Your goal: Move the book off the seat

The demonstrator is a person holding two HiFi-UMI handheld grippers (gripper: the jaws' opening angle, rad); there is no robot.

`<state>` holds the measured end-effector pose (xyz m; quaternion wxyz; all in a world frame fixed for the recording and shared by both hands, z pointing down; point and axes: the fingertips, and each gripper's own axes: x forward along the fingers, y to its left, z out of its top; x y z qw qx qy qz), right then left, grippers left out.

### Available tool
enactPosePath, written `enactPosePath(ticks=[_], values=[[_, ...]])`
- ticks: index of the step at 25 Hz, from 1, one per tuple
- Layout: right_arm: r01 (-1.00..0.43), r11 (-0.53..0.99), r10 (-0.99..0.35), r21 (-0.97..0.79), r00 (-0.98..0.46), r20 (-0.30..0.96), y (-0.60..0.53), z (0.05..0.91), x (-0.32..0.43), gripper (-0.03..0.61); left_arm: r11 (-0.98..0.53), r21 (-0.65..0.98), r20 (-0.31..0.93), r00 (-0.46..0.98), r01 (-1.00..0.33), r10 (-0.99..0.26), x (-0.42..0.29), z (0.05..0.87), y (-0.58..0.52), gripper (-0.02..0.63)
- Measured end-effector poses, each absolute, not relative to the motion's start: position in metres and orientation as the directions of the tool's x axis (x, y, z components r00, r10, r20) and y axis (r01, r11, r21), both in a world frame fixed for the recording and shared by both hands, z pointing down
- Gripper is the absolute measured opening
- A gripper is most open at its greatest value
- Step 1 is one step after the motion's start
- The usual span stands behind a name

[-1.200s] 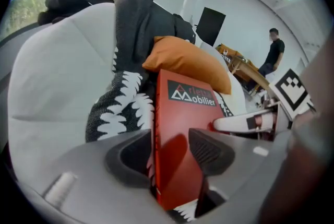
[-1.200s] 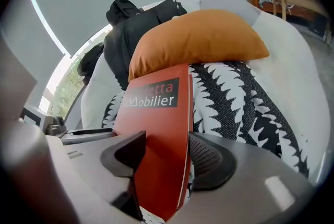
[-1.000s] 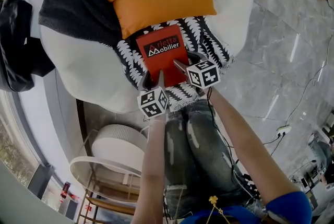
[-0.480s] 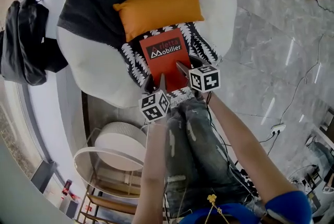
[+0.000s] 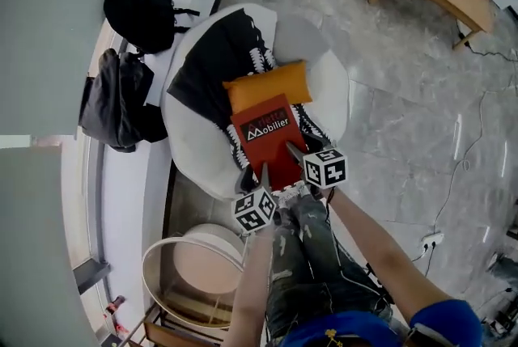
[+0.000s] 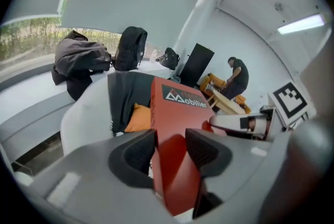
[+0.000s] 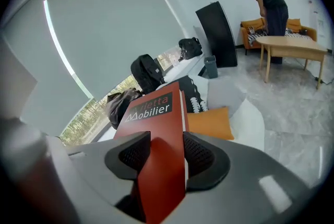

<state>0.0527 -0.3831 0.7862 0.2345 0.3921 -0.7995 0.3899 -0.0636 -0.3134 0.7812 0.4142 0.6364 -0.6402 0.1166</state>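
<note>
A red book with white "Mobilier" lettering is held up over the front of the white round seat, just below the orange cushion. My left gripper grips the book's near left edge and my right gripper its near right edge. The jaws of both have just been closing with the book between them, and their pads now press on it. In the left gripper view the book stands edge-on in the left gripper. The right gripper view shows the book's cover clamped in the right gripper.
A black patterned throw drapes over the seat. A black backpack and a grey bag lie on the window ledge. A round white side table stands by my legs. A wooden table and a person are far off.
Both grippers have risen with the book, which has lifted off the throw. The seat now looks smaller and farther below, and more of the floor shows.
</note>
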Motion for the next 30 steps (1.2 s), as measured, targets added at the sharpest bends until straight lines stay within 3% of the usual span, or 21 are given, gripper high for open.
enactPosePath(ticks=[12, 30], values=[[-0.814, 0.449, -0.603, -0.368, -0.580, 0.548, -0.343, 0.552, 0.082, 0.202, 0.079, 0.358, 0.528, 0.132, -0.931, -0.839, -0.037, 0.556, -0.277, 0.179], [-0.809, 0.483, -0.733, -0.335, -0.582, 0.352, -0.266, 0.389, 0.118, 0.204, -0.012, 0.331, 0.343, 0.132, -0.943, -0.930, -0.003, 0.397, -0.205, 0.176]])
